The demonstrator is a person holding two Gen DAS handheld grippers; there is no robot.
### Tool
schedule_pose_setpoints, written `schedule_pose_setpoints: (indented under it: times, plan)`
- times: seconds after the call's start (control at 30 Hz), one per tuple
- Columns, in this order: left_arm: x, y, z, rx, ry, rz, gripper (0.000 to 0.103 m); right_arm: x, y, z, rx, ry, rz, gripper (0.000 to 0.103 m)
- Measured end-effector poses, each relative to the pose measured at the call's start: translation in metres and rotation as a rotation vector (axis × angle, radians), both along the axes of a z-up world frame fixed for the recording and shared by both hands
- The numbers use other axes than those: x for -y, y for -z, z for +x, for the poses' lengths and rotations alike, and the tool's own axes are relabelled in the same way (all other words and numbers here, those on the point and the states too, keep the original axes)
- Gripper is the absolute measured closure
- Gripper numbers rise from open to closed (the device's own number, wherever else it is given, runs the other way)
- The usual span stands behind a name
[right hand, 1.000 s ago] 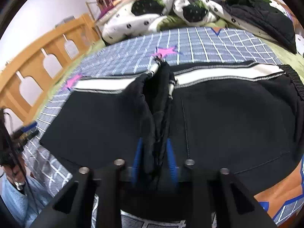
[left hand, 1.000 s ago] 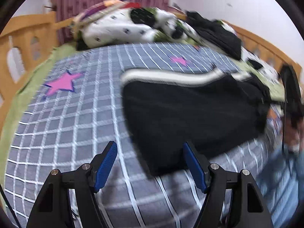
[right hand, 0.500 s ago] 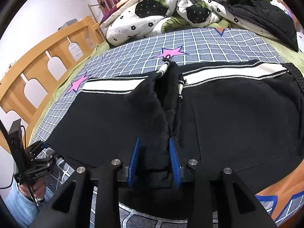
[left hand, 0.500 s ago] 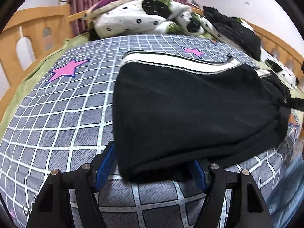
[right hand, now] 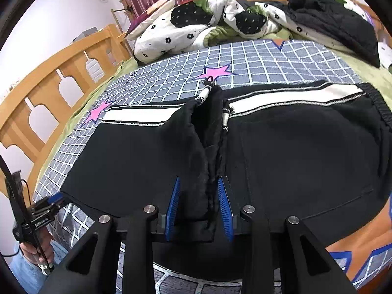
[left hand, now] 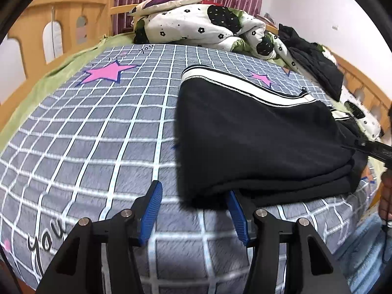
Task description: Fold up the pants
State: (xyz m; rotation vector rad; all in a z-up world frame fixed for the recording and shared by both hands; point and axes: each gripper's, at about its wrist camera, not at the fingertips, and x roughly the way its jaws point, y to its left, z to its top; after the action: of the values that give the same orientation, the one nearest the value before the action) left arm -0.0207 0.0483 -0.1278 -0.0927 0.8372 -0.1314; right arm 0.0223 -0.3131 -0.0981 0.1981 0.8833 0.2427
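Black pants (left hand: pixel 257 137) with a white side stripe lie folded on the grey checked bedspread (left hand: pixel 98 134). In the right wrist view the pants (right hand: pixel 306 152) spread across the bed, with a bunched ridge of cloth running up the middle. My right gripper (right hand: pixel 199 208) has its blue pads (right hand: pixel 172 205) either side of that ridge, slightly parted, the cloth loose between them. My left gripper (left hand: pixel 193 210) is open at the pants' near left corner, whose edge overlaps the right pad (left hand: pixel 236 210). It shows small at the left of the right wrist view (right hand: pixel 49 205).
A crumpled flowered quilt (left hand: pixel 203 27) and pillow (left hand: pixel 171 0) lie at the bed's head, with dark clothes (left hand: pixel 316 63) to the right. Wooden bed rails (right hand: pixel 49 93) run along the side. The person's hand (left hand: pixel 385 188) and the other tool show at the right edge.
My left gripper has come in low to the pants' near corner, still open. My right gripper's pads have parted on the cloth ridge, from tightly shut to a loose gap.
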Motion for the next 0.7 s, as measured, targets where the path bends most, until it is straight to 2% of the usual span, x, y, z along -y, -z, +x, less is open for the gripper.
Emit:
schedule_pose_setpoints:
  times: [0.13,0.17,0.2,0.37,0.5,0.57,0.63,0.7]
  plan:
    - [0.011,0.004,0.018,-0.034,-0.02,0.049,0.053,0.005,0.001,-0.003,-0.001,0.004,0.013,0.07]
    - [0.011,0.005,0.016,-0.032,-0.017,0.055,0.071,0.005,0.003,-0.002,-0.009,0.01,0.01,0.069]
    - [0.01,0.006,0.011,-0.028,-0.009,0.079,0.084,0.006,0.005,-0.002,-0.017,0.013,0.008,0.069]
    - [-0.007,0.003,-0.008,-0.047,0.012,0.012,0.082,0.01,0.011,0.002,-0.036,0.027,0.012,0.065]
    - [-0.016,0.002,-0.027,-0.044,-0.003,0.014,0.084,0.008,0.009,0.003,-0.03,0.027,0.013,0.065]
    - [-0.021,0.001,-0.034,-0.038,0.024,-0.038,0.084,0.004,0.008,0.004,-0.023,0.012,-0.001,0.065]
    - [-0.02,-0.001,-0.033,-0.033,0.031,-0.055,0.084,0.001,0.007,0.004,-0.016,0.0,-0.008,0.065]
    - [-0.016,-0.003,-0.029,-0.022,0.028,-0.04,0.077,0.0,0.006,0.004,-0.012,-0.007,-0.006,0.065]
